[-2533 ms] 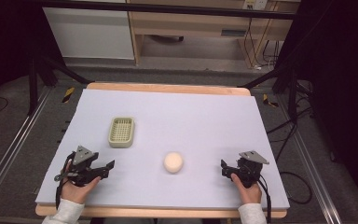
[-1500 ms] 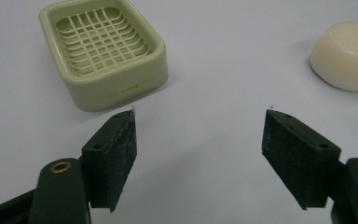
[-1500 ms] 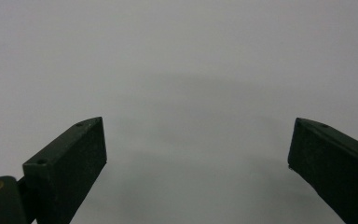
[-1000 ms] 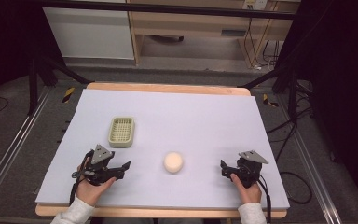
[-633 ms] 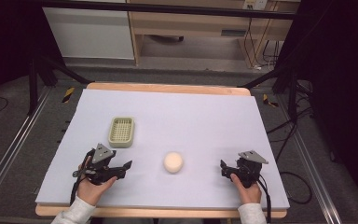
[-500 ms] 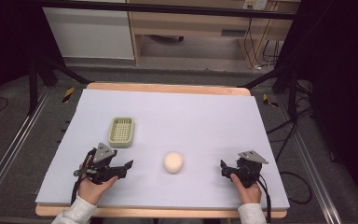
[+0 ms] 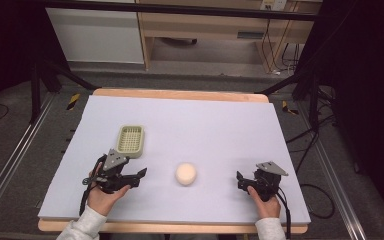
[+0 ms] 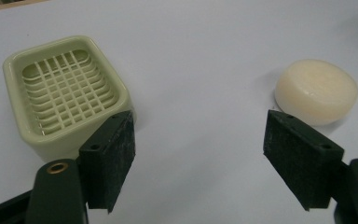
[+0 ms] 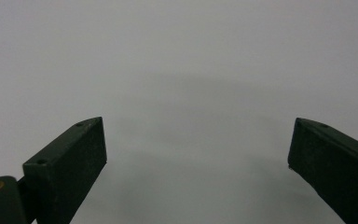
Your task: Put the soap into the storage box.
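Note:
A round cream soap bar lies on the pale sheet near the table's front middle; it also appears in the left gripper view beyond the right jaw. A pale green slatted soap dish sits left of the soap. My left gripper is open, held low just in front of the dish and left of the soap, with nothing between its jaws. My right gripper is open at the front right, over bare sheet, pointing left toward the soap.
The table is covered by a lavender sheet with a wooden rim showing at the back. Dark stands, rails and cables flank both sides of the table. Shelving stands behind it.
My left gripper has moved right and slightly forward, from the front left toward the soap. The right gripper, soap and dish have stayed put.

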Demonstrator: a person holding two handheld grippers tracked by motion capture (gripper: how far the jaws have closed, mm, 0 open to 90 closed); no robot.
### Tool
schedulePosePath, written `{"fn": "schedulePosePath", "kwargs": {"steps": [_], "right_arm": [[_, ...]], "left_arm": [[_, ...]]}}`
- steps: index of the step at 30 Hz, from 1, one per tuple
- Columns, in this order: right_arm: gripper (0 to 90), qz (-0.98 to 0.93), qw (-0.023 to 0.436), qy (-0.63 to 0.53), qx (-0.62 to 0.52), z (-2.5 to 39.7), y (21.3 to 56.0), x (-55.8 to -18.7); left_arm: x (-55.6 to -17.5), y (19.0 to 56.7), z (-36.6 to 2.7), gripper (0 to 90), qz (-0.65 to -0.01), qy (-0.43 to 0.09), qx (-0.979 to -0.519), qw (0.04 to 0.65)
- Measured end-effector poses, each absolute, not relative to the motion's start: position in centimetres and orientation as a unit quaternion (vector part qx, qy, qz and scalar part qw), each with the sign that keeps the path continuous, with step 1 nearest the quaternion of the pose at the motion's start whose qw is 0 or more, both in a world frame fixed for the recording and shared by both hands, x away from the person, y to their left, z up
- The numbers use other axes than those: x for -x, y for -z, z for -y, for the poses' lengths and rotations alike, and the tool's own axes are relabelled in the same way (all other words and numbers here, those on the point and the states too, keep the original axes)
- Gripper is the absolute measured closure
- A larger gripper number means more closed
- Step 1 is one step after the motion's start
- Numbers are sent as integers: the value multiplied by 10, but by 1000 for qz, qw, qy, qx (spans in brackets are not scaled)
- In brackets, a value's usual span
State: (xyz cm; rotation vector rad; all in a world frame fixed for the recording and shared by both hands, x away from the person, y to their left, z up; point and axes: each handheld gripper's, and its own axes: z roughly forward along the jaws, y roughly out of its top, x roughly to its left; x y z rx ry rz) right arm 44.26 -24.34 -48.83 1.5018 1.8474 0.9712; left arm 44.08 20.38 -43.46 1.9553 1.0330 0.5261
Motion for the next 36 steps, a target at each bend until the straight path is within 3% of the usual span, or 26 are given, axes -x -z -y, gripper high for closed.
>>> {"fn": "schedulePosePath", "kwargs": {"steps": [36], "right_arm": [[47,-692,282,-361,-558,243,488,-443]], "left_arm": [[-457,431,-156,242,-385,-195,-798,421]]}}
